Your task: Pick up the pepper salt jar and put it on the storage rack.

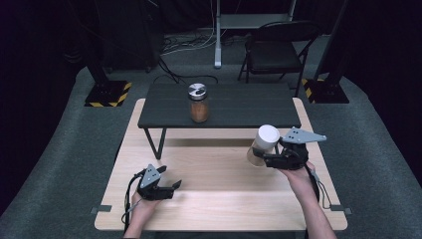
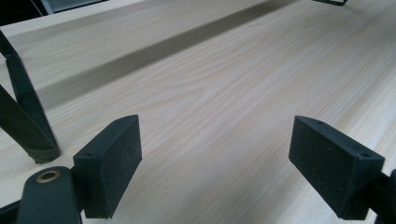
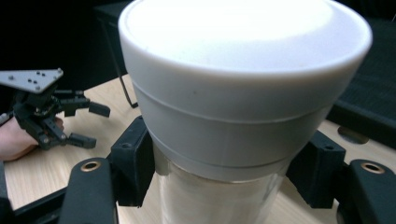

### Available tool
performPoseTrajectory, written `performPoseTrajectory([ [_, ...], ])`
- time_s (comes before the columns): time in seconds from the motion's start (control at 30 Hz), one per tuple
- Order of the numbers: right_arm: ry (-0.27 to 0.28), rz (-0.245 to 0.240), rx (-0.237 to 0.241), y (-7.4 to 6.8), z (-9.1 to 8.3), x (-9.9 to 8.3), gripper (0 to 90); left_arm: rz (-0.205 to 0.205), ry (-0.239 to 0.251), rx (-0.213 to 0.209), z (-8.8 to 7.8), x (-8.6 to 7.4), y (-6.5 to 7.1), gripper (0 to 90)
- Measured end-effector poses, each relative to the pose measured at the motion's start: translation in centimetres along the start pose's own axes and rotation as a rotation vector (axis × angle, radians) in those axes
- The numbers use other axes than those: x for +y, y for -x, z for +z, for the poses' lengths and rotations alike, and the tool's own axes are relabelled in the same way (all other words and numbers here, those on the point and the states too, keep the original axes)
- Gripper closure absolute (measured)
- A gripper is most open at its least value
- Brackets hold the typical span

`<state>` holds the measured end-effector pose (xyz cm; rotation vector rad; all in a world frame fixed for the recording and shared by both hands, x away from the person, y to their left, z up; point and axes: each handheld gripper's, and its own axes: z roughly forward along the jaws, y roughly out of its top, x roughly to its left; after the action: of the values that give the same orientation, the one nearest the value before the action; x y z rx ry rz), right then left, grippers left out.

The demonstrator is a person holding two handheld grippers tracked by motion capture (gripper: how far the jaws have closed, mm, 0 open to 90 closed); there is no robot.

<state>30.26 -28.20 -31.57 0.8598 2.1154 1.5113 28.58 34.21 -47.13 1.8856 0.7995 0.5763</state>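
A clear cylindrical jar with a smooth white plastic lid (image 1: 263, 144) is pinched just below the lid by the right gripper (image 1: 266, 158), above the pale wooden table (image 1: 219, 199) — its long axis is tilted, lid upward and away from the person. The left gripper (image 1: 175, 185) is held spread, nothing between its matte black pads (image 2: 112, 163).

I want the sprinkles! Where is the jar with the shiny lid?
In the high view, the jar with the shiny lid stands on the dark raised shelf at the table's far side, left of centre, far from both grippers.
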Motion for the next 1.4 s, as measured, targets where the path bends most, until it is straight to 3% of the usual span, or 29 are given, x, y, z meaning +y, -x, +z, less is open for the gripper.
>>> performPoseTrajectory([
  [0.37, 0.043, 0.011, 0.006, 0.9, -0.8, 2.7, 32.0, -0.005, -0.003, -0.003, 0.0, 0.1, -0.1, 16.3],
  [0.83, 0.095, 0.023, -0.010, 1.9, -0.3, 5.4, 32.0, -0.002, -0.003, -0.004, 0.1, 0.1, -0.1, 16.3],
  [1.4, 0.056, 0.007, -0.118, 2.0, 3.7, 9.0, 32.0, -0.004, -0.005, -0.006, 0.1, 0.1, -0.2, 16.3],
])
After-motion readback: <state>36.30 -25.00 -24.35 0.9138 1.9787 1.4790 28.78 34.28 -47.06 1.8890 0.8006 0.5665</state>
